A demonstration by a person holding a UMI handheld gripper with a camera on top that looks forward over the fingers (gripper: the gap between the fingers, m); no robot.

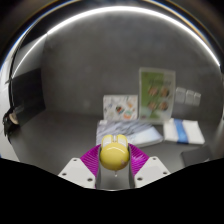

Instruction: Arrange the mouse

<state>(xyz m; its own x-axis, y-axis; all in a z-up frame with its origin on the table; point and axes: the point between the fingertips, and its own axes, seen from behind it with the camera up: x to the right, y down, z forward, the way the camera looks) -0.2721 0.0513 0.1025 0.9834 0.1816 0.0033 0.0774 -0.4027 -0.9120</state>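
Observation:
A yellow mouse [112,153] with a rounded body sits between the two purple pads [93,157] of my gripper [112,160]. Both pads press against its sides, and it is held above the dark grey table [50,135]. The front of the mouse points away from me, toward a white sheet [120,132] lying on the table just beyond the fingers.
A picture card [121,107] and a taller green-edged card [157,95] stand upright against the grey wall. A blue and white cloth-like item [183,131] lies to the right. A dark device with a cable [12,118] sits at the left.

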